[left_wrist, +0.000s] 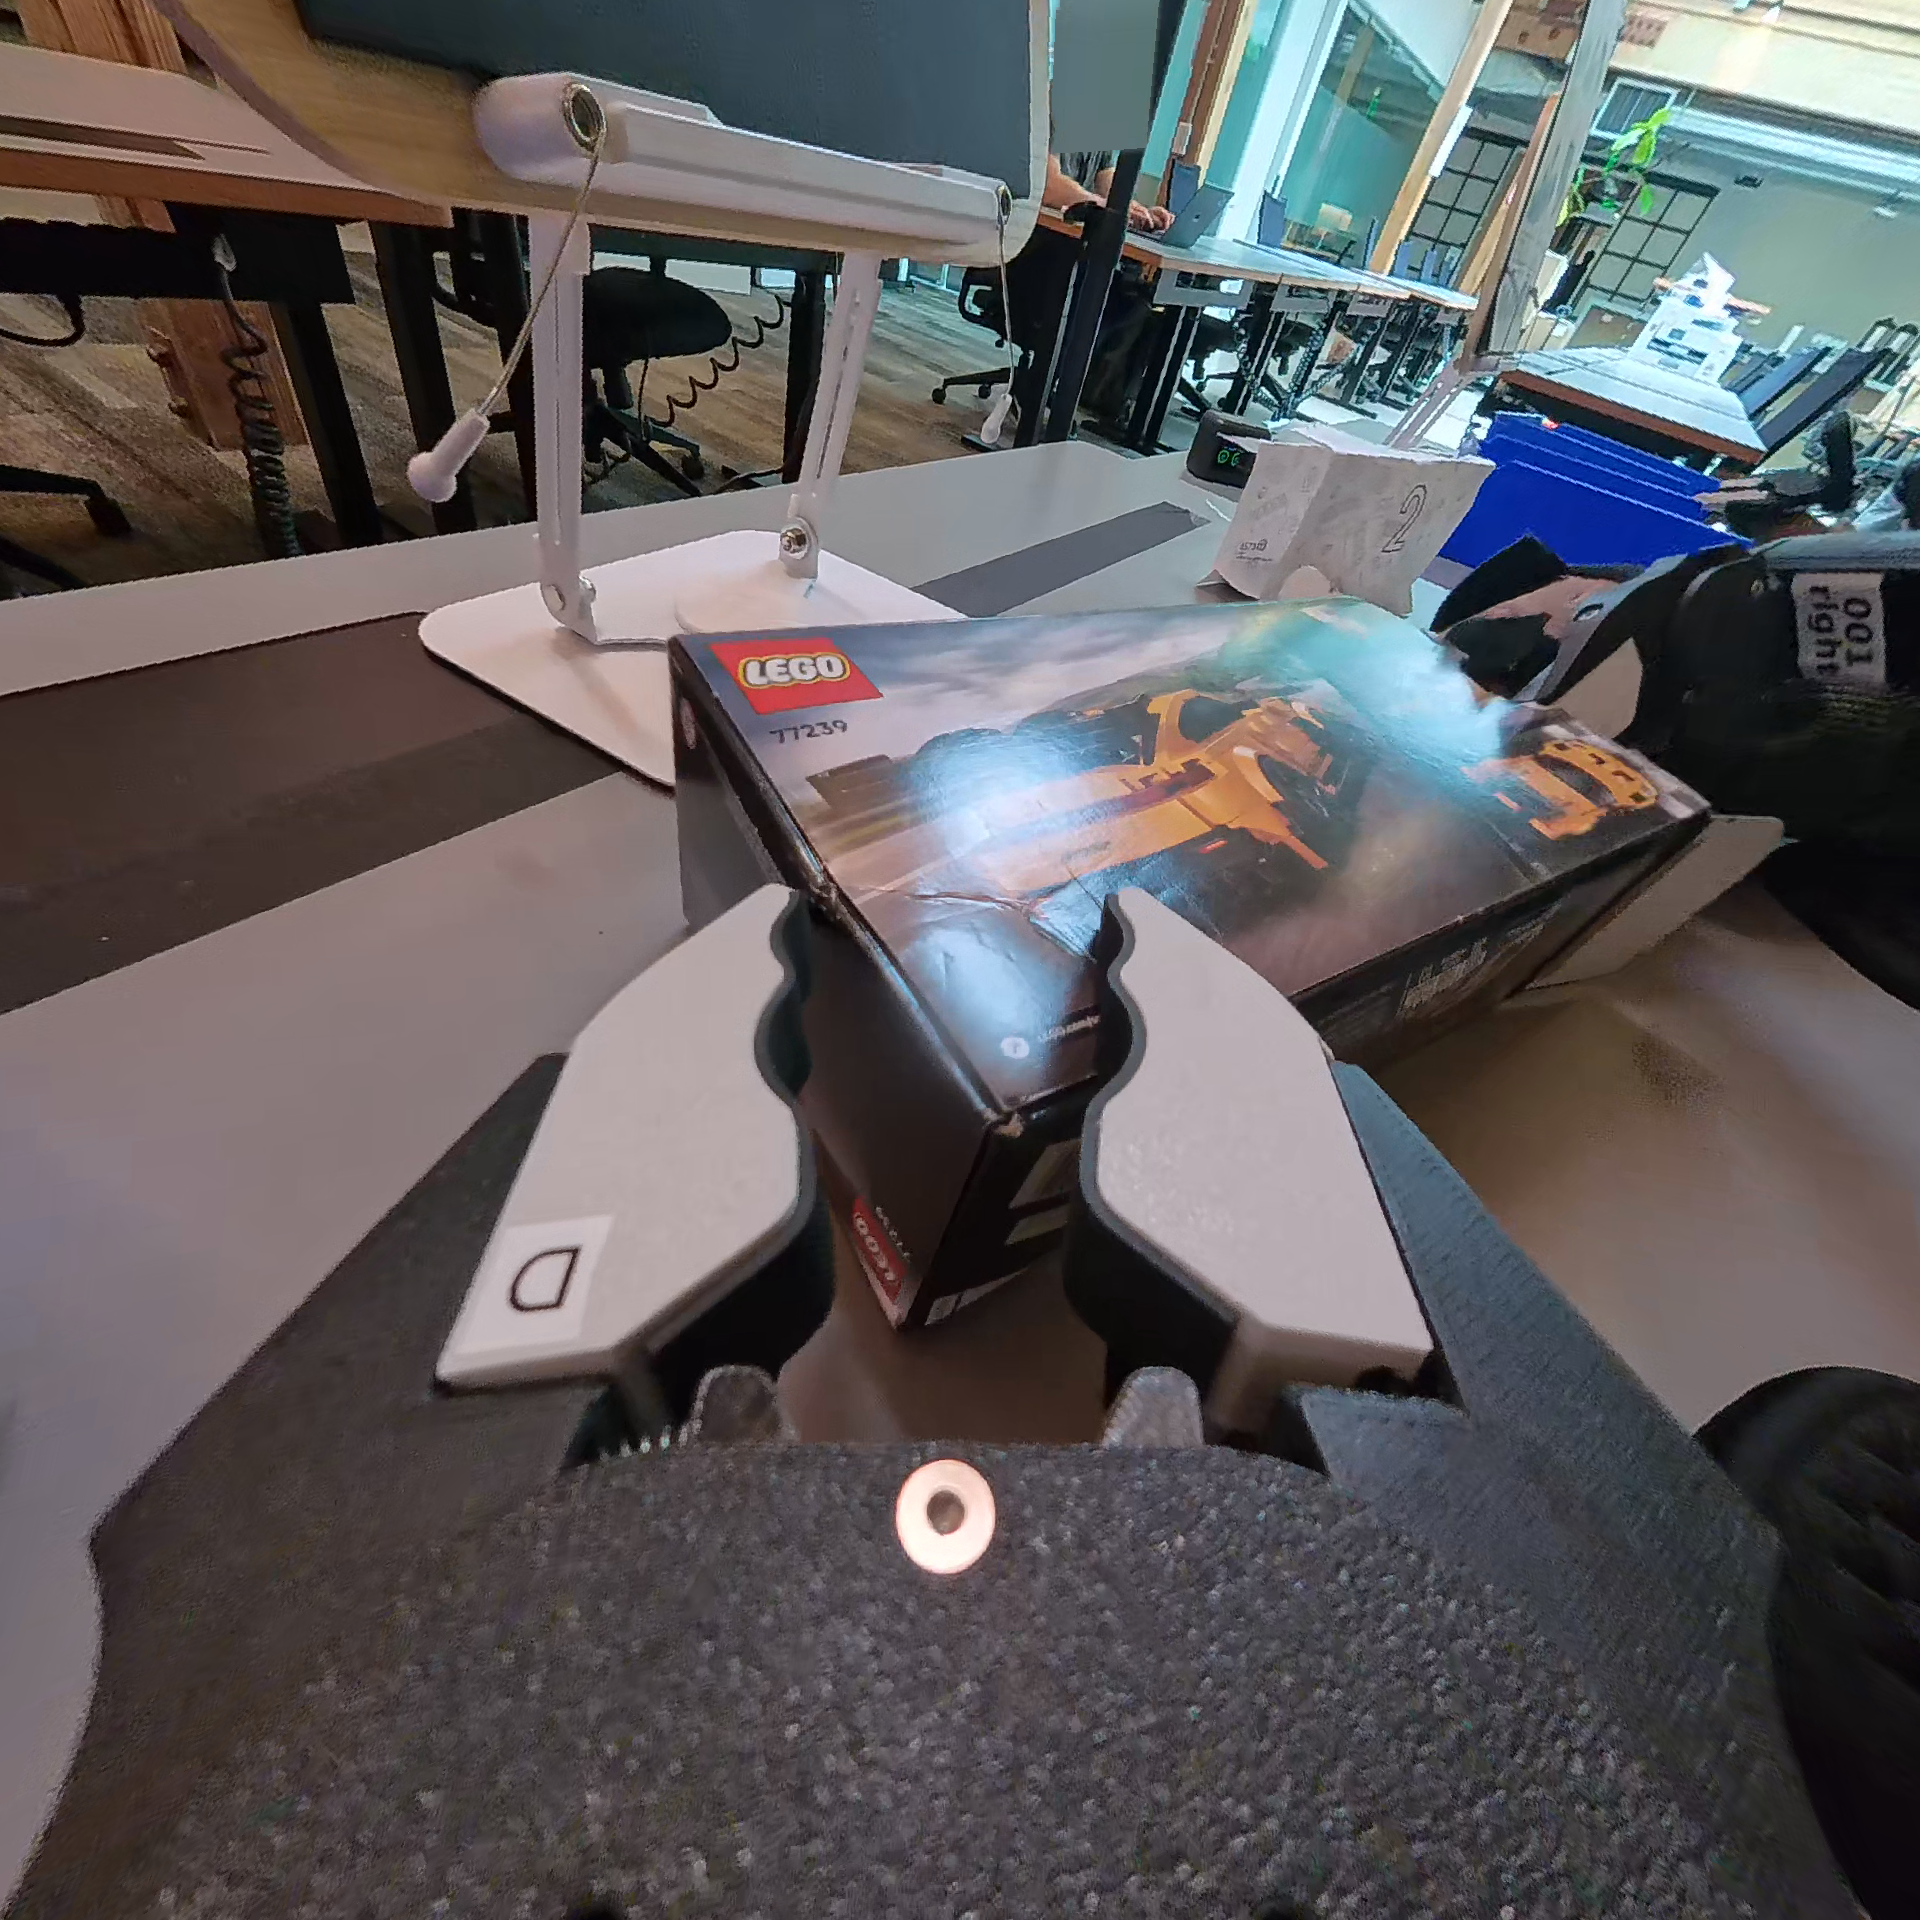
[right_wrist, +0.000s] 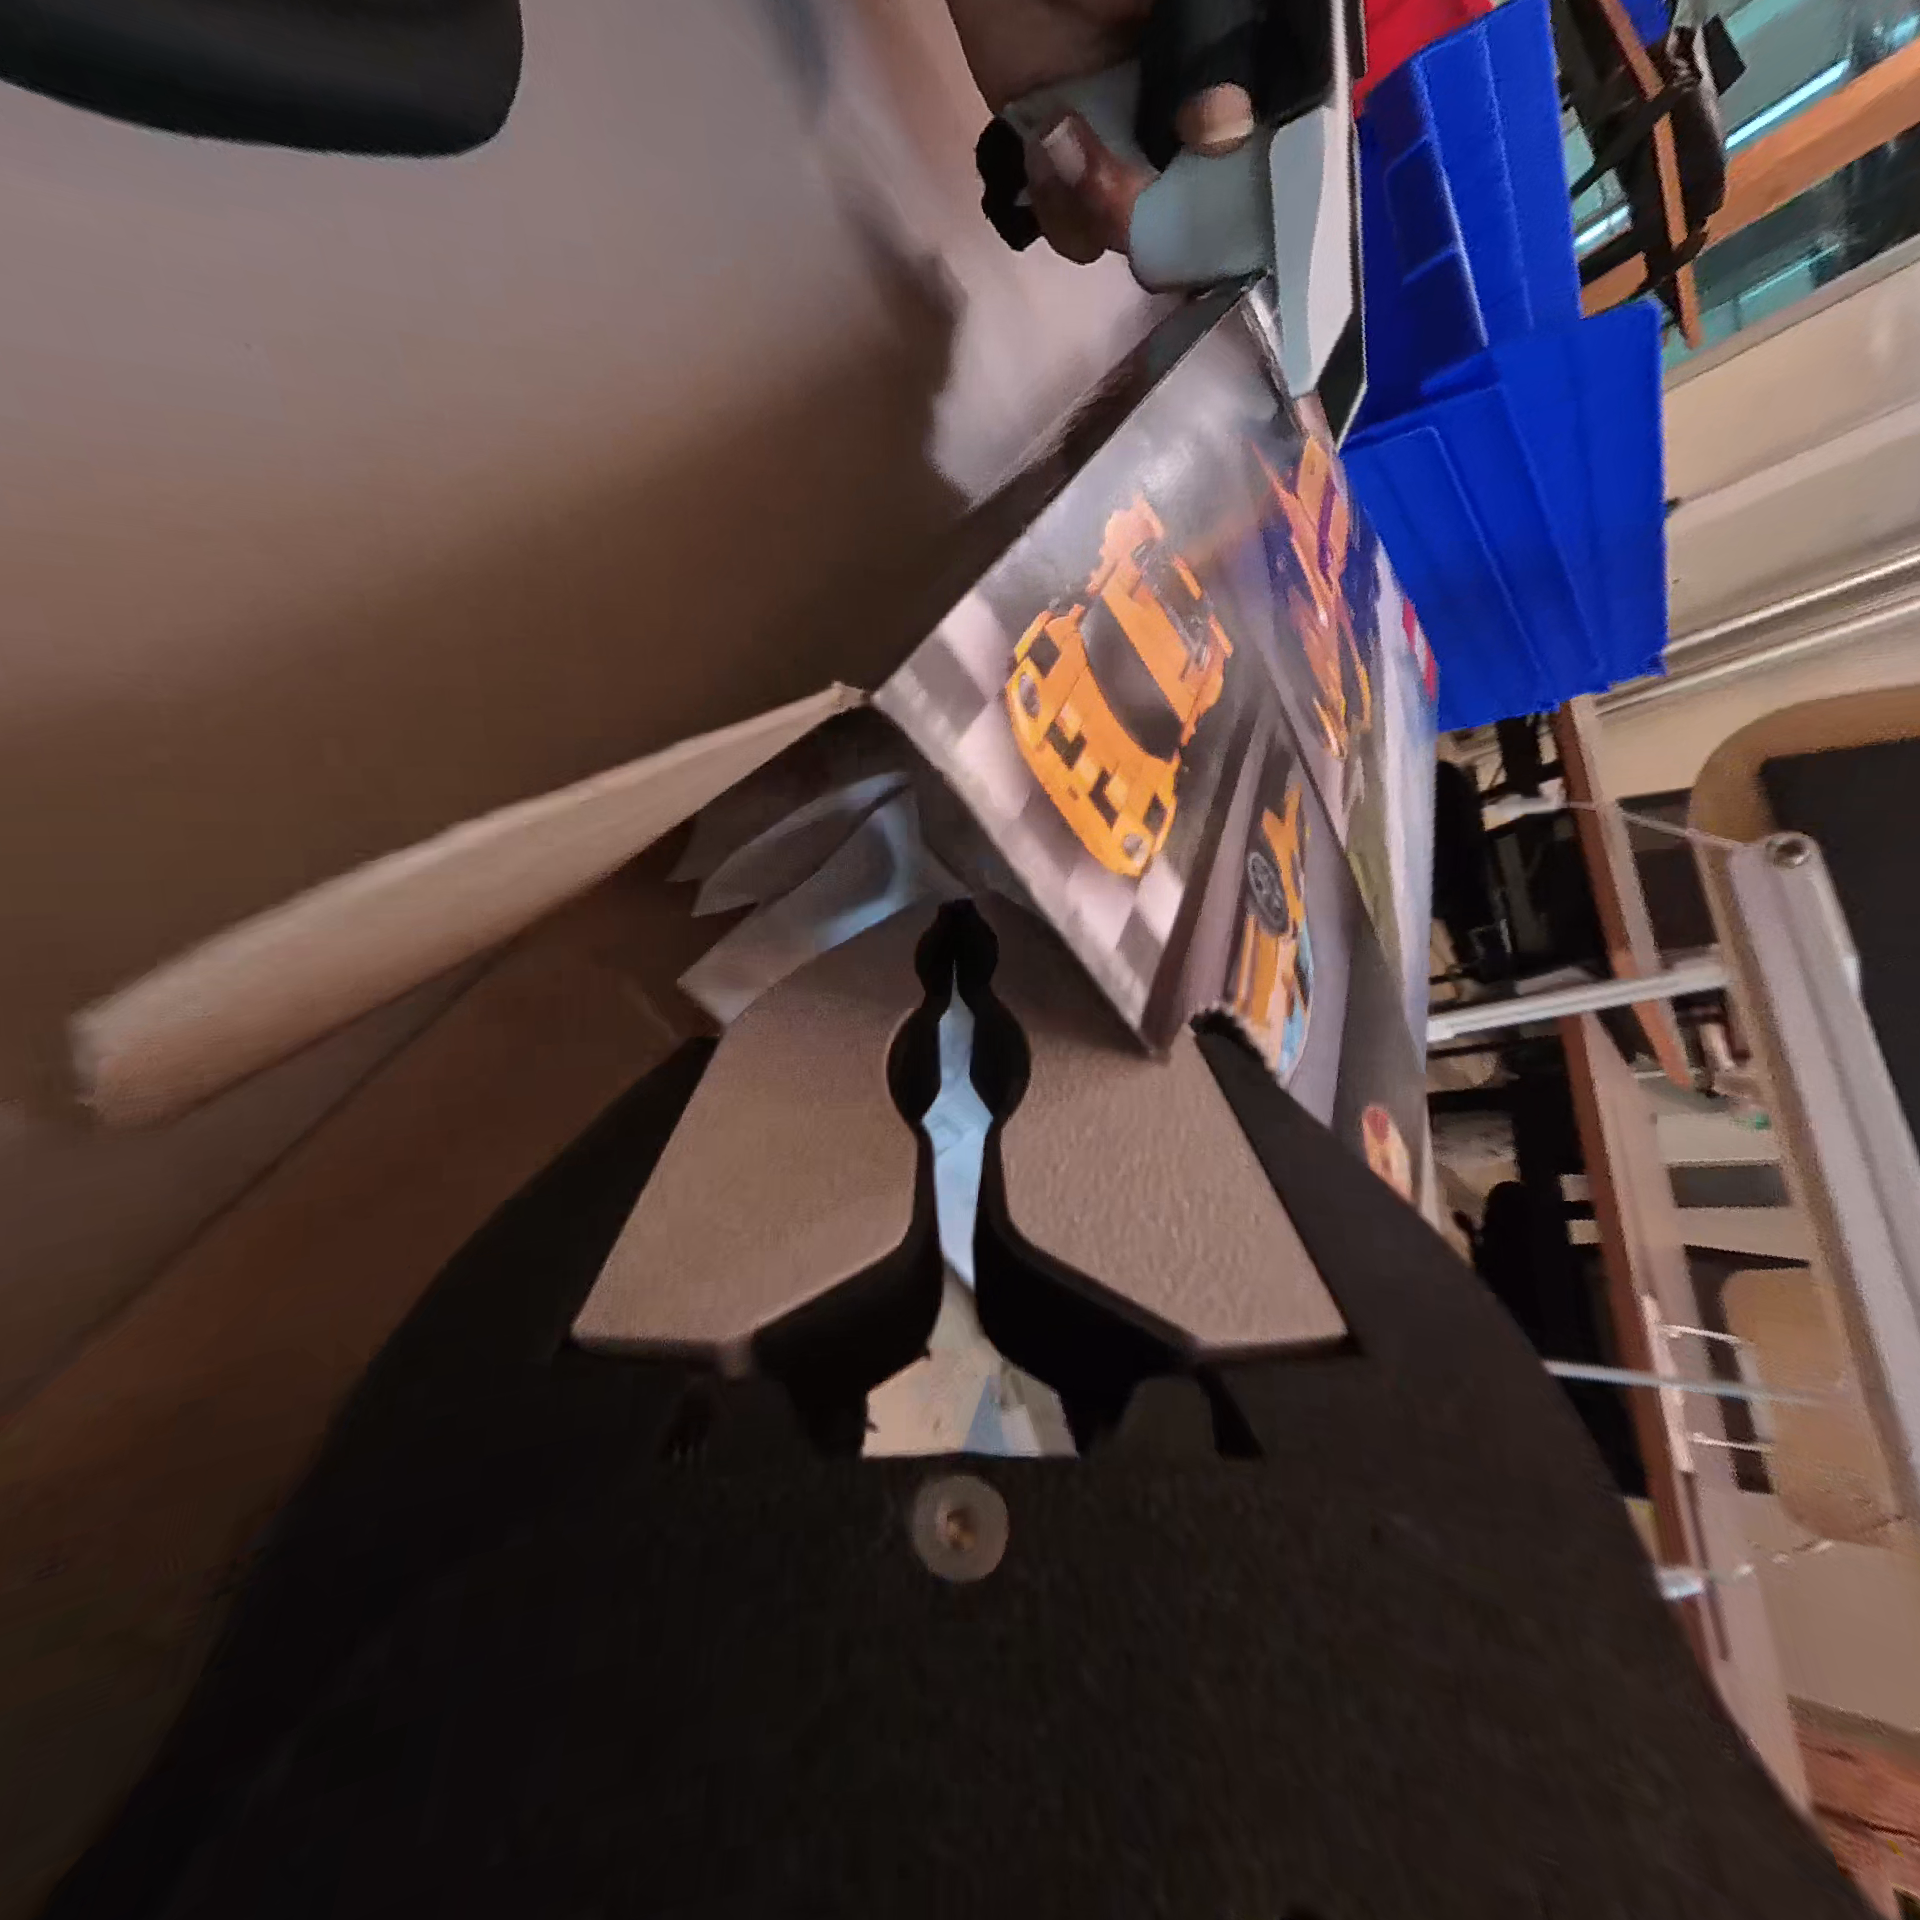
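A black toy-brick box (left_wrist: 1195, 810) with an orange car printed on it lies tilted on the table. My left gripper (left_wrist: 956, 914) is shut on the box's near end, one grey finger on each side. The box's far end is open, with a pale flap (left_wrist: 1735, 842) sticking out. My right gripper (left_wrist: 1538, 644) is at that open end. In the right wrist view the box (right_wrist: 1091, 707) and its open flap (right_wrist: 416, 935) are close in front. My right gripper (right_wrist: 956, 935) is shut on a white plastic bag (right_wrist: 956, 1132) that comes out of the opening.
A white desk lamp stand (left_wrist: 623, 613) is just behind the box. A white paper cube (left_wrist: 1340, 520), a small black clock (left_wrist: 1231, 442) and blue bins (left_wrist: 1590, 488) are at the back right; the bins also show in the right wrist view (right_wrist: 1507, 468). A hand (right_wrist: 1091, 177) is beyond the box. Across from one pair of fingers to the other is roughly 20 cm.
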